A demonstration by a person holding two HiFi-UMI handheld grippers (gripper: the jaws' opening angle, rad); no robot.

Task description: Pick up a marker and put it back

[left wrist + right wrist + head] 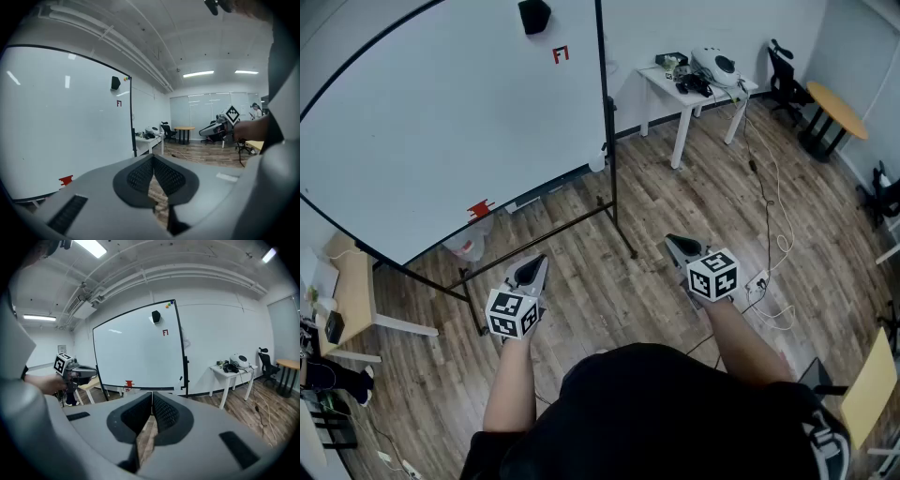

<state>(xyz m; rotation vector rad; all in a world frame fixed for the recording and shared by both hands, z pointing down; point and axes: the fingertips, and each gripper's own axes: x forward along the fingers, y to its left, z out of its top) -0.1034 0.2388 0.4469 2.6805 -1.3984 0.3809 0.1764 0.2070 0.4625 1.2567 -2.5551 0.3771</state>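
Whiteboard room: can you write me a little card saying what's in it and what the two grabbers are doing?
Place: room with a wooden floor
Big thing: whiteboard on a black stand, ahead of both grippers
On the board: small red thing near its bottom edge, too small to name
Left gripper: shut, empty, held above the floor
Right gripper: shut, empty, held above the floor
To the side: white table with gear on it

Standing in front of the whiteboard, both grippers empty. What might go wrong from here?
1. Both the left gripper and right gripper are shut; they would knock the red item on the whiteboard's lower edge rather than grasp it unless opened first.
2. The stand's foot bar lies on the floor ahead: likely a trip hazard.
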